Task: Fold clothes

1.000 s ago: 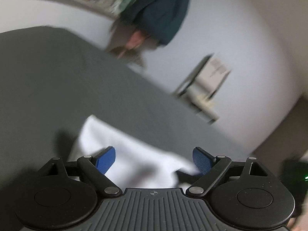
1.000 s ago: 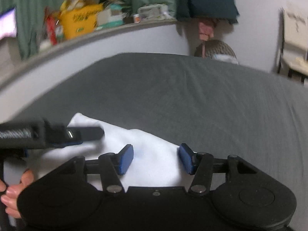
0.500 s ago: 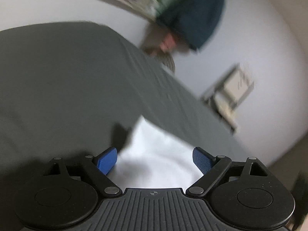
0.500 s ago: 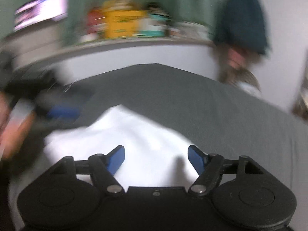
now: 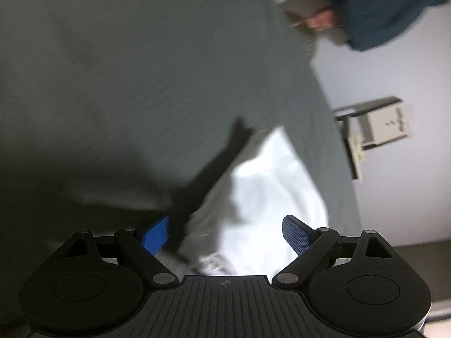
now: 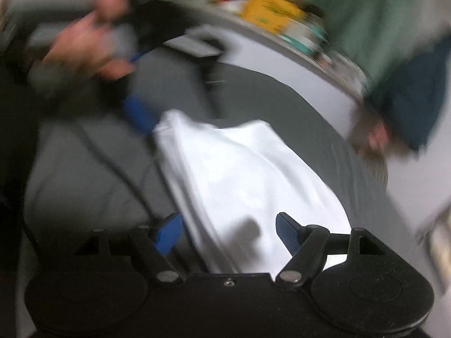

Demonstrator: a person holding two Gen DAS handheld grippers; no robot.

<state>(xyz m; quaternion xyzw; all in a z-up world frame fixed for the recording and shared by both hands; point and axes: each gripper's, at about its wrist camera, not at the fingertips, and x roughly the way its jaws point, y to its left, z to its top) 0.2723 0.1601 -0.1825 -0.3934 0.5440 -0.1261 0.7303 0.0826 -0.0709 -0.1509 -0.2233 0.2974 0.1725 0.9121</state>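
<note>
Both views have rolled since a second ago. The shirt [image 6: 248,174] lies on the grey bed [image 5: 141,84], folded narrow. Right gripper [image 6: 228,232]: jaws have just been opening, wide over cloth, unpinched. Left gripper [image 5: 225,232]: wide, empty. A fold appears just released; regrasping likely follows.

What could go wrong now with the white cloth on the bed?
1. Both tongs, left and right, stand open over the cloth; closing here may pinch several layers together.
2. The cloth lies near the bed edge; a pull could drag it off.
</note>
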